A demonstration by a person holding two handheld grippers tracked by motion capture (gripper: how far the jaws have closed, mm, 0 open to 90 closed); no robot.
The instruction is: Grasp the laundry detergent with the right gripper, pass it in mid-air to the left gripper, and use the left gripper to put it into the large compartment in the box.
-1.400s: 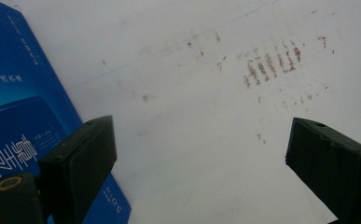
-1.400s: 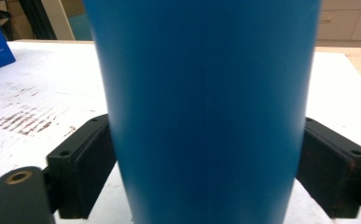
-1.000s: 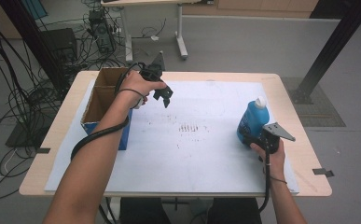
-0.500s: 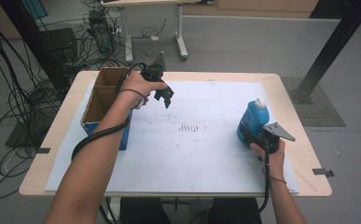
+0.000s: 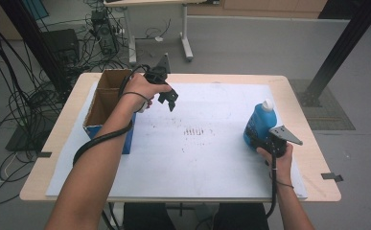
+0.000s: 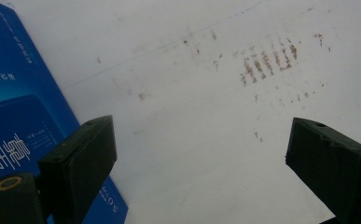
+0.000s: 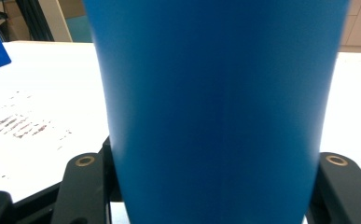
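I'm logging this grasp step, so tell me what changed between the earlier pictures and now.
The right hand-held gripper has just been closing its jaws; they now sit against both sides of the blue bottle, which stands upright on the white sheet. Nothing visibly shifted place: the bottle, both hands and the cardboard box are where they were, and the left hand-held gripper hangs open above the sheet beside the box.

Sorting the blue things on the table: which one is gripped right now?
The blue bottle with the white cap, at the table's right; the right hand-held gripper has just closed on it. The blue box at the left stands untouched.
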